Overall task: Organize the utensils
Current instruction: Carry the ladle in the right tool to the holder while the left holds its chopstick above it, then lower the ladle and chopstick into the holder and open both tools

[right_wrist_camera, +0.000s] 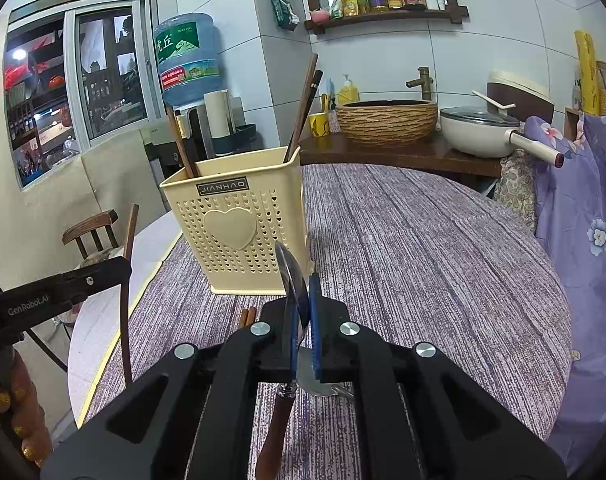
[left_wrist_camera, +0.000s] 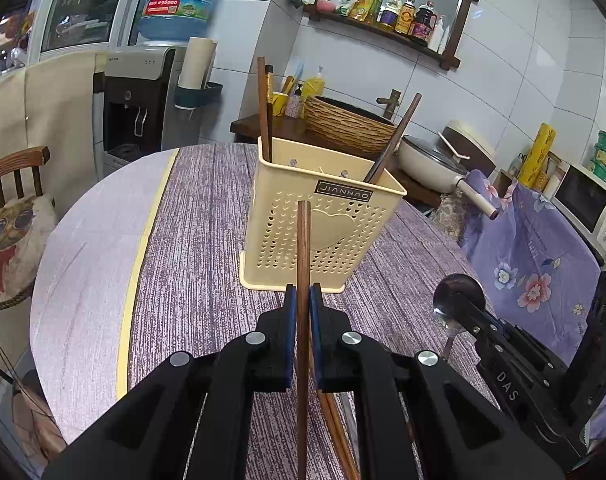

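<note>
A cream perforated utensil holder (left_wrist_camera: 323, 216) (right_wrist_camera: 235, 220) stands on the purple tablecloth, with dark chopsticks (left_wrist_camera: 263, 108) and a wooden handle (left_wrist_camera: 395, 140) leaning inside. My left gripper (left_wrist_camera: 303, 292) is shut on a brown wooden chopstick (left_wrist_camera: 303, 240) held upright just in front of the holder. My right gripper (right_wrist_camera: 303, 292) is shut on a metal spoon (right_wrist_camera: 291, 276) with a wooden handle, its bowl pointing up near the holder's base. The other gripper shows in each view: the right gripper (left_wrist_camera: 483, 320), the left gripper (right_wrist_camera: 119, 268). More chopsticks (left_wrist_camera: 335, 420) lie on the table under the left gripper.
The round table's edge (left_wrist_camera: 63, 240) curves at left, with a wooden chair (left_wrist_camera: 15, 200) beyond it. A counter behind holds a woven basin (right_wrist_camera: 387, 120) and a white pan (right_wrist_camera: 479, 128). Purple flowered cloth (right_wrist_camera: 583, 220) drapes at right. A shiny metal piece (right_wrist_camera: 319, 380) lies under the right gripper.
</note>
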Motion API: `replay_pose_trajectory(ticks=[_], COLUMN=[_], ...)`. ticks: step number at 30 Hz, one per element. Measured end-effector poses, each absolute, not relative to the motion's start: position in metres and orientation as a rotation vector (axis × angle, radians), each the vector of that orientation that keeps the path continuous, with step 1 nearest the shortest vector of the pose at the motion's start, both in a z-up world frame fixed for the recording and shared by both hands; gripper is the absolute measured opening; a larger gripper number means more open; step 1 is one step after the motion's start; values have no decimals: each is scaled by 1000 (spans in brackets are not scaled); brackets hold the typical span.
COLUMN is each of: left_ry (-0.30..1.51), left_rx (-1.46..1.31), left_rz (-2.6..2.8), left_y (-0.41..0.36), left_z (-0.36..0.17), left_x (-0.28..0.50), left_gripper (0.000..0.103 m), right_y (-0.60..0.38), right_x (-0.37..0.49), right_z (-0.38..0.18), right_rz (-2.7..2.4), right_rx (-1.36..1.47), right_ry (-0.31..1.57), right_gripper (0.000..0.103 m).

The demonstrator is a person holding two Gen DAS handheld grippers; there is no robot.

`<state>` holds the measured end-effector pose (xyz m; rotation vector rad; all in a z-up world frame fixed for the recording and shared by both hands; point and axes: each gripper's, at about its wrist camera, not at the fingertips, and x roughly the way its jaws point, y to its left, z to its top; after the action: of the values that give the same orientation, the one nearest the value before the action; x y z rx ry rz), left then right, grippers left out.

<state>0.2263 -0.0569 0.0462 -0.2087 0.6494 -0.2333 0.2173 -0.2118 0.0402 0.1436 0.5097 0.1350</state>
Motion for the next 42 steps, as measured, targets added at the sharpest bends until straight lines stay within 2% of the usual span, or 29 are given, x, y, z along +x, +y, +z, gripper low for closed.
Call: replay_pose_trajectory(ticks=[11, 18, 24, 34, 38, 42], left_ry=[633, 572, 485, 261, 219, 207], left_rx=[-239, -237, -234, -218, -196, -169], left_rz=[-257, -277, -287, -209, -170, -148], left_y=[-53, -47, -43, -39, -46, -51], left_z=[57, 84, 126, 229, 237, 217], left_x=[223, 220, 226, 266, 286, 297], left_gripper=[8, 8, 8, 8, 8, 8], right_y=[-213, -211, -207, -188, -169, -148], right_x=[211, 216, 230, 295, 328, 360], right_z=[57, 75, 113, 212, 223, 200], right_rz=[174, 208, 216, 146, 82, 28], right_rx=[157, 164, 147, 110, 44, -45], right_ry=[461, 437, 364, 161, 98, 83], right_gripper=[5, 5, 5, 5, 5, 5])
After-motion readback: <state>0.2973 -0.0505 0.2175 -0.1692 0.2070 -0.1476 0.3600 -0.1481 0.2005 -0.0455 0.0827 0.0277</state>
